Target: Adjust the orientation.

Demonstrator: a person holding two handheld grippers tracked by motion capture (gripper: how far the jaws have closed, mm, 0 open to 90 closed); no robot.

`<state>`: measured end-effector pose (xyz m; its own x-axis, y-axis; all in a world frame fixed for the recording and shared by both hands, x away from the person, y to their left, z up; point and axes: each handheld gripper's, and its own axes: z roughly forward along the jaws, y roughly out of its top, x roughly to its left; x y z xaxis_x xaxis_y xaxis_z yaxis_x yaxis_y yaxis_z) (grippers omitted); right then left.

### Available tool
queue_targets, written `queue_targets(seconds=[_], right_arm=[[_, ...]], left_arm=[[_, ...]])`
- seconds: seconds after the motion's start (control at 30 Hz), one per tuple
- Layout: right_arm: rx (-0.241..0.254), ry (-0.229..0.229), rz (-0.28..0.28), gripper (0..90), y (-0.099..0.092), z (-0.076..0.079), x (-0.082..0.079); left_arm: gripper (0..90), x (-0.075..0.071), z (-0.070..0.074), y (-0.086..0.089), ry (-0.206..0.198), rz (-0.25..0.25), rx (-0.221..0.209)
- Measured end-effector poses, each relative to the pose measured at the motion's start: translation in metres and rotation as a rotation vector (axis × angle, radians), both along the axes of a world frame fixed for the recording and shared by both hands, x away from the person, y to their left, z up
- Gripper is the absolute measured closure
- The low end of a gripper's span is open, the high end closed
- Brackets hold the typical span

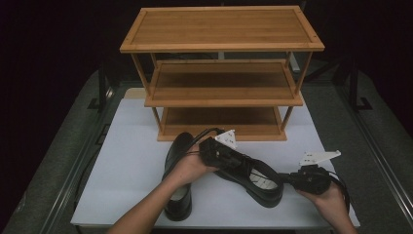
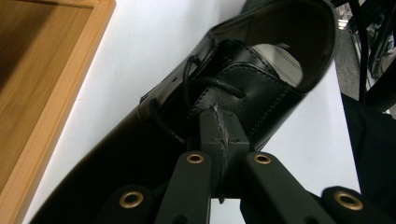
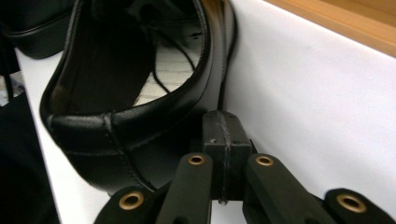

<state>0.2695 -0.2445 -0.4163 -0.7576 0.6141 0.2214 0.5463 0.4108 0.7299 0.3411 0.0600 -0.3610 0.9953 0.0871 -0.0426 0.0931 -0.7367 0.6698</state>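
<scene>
High view puts us at the bottom of the frame, both forearms reaching in over the white tabletop (image 1: 131, 161). Nearest to us on the right, the right gripper (image 1: 286, 178) comes in level at the heel of the black dress shoe (image 1: 253, 178). In the right gripper view its jaws are pressed fully together with nothing between them, tips right by the heel, so it looks more like nudging or steadying than gripping. The shoe lies slanted at lower centre. A bit farther in, the left gripper (image 1: 238, 162) angles across from the left hand (image 1: 187, 168), jaws likewise closed flat on nothing and poked in at the laces and tongue, as the left gripper view shows. We'd guess one end pushed, one end braced, to line it up. The second shoe (image 1: 176, 195) sits under the left forearm. Beyond it all, the bamboo shoe rack (image 1: 221, 73) waits with bare shelves, probably where these go.
</scene>
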Motion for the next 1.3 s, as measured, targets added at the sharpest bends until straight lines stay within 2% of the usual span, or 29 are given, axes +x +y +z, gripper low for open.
queue_targets(seconds=[0.2,0.53,0.73,1.13,1.3], right_arm=[[0.0,0.008,0.04,90.0,0.006,0.001,-0.006],[0.007,0.025,0.142,89.9,0.019,0.001,-0.014],[0.021,0.061,0.218,89.9,0.03,0.001,-0.018],[0.007,0.05,0.328,89.9,0.053,0.002,-0.025],[0.006,0.048,0.341,89.8,0.054,0.002,-0.026]], left_arm=[[90.0,0.003,0.0,0.003,0.0,0.012,0.002],[90.0,0.008,0.0,0.007,0.004,0.035,-0.011],[90.0,0.011,-0.001,0.007,-0.002,0.041,-0.016],[90.0,0.013,-0.001,0.004,0.001,0.045,-0.01],[90.0,0.013,0.0,0.006,-0.006,0.051,-0.022]])
